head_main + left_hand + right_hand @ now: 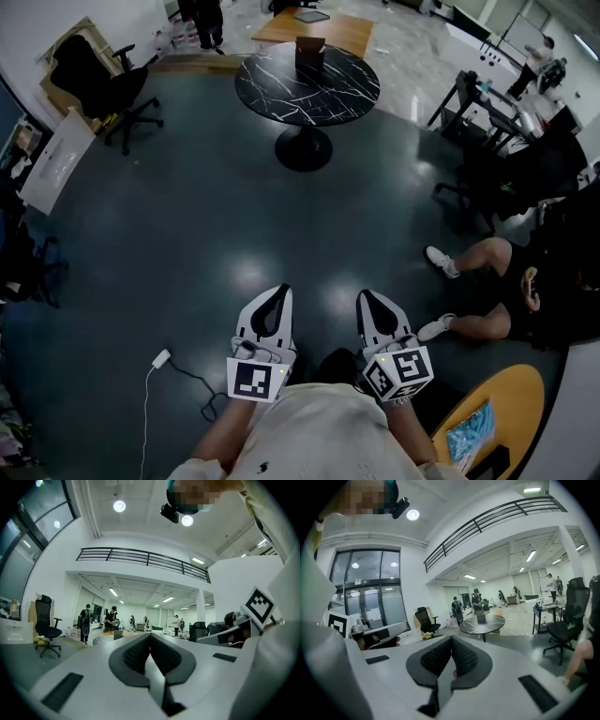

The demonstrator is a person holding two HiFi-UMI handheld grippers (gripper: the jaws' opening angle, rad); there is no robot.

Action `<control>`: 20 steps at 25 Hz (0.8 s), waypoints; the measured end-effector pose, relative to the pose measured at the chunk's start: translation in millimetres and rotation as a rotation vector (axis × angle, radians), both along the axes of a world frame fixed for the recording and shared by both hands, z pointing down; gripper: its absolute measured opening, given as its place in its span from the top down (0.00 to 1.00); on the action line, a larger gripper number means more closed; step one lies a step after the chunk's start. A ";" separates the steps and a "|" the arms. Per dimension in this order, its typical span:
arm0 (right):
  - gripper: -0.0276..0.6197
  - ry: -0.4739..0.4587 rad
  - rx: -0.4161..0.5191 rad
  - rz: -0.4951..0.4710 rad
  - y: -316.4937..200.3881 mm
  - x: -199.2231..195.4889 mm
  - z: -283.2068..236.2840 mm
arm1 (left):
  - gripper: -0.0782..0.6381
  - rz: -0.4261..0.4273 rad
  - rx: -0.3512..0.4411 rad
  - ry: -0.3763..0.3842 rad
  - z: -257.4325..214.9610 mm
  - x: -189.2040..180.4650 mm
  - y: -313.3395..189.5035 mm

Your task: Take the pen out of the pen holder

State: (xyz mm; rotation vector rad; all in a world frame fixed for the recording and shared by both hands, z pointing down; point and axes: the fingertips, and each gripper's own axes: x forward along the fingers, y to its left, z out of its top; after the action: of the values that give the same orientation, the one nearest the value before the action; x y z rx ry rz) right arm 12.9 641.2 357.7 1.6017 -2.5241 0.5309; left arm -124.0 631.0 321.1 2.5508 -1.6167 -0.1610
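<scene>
A dark brown pen holder stands on a round black marble table far ahead across the floor. It also shows small in the right gripper view and the left gripper view. No pen can be made out at this distance. My left gripper and right gripper are held side by side close to my body, well short of the table. Both point toward it. The left gripper and right gripper each have their dark pads pressed together with nothing between them.
Dark floor stretches between me and the table. A black office chair stands at the left, and desks at the right. A person sits on the floor to my right. A yellow round table is at the bottom right, a white cable at the lower left.
</scene>
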 end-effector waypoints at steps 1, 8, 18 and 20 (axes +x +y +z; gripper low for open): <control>0.93 -0.011 -0.004 0.002 -6.3 -7.5 0.7 | 0.88 0.005 0.003 0.003 -1.4 -5.0 -7.7; 0.93 0.011 0.034 -0.020 -64.6 -35.0 -9.4 | 0.88 -0.003 -0.008 -0.034 0.8 -36.3 -60.0; 0.93 0.017 0.004 -0.076 -189.8 -23.0 16.6 | 0.87 -0.058 -0.041 -0.081 16.4 -24.4 -173.0; 0.93 0.019 0.005 -0.100 -224.1 -15.6 19.9 | 0.87 -0.063 -0.058 -0.126 23.8 -16.2 -203.0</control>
State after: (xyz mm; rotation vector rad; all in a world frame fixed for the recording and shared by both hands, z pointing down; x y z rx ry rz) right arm -2.6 417.1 377.5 1.4657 -2.5768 0.4962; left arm -140.2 428.1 345.0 2.5141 -1.7195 0.0411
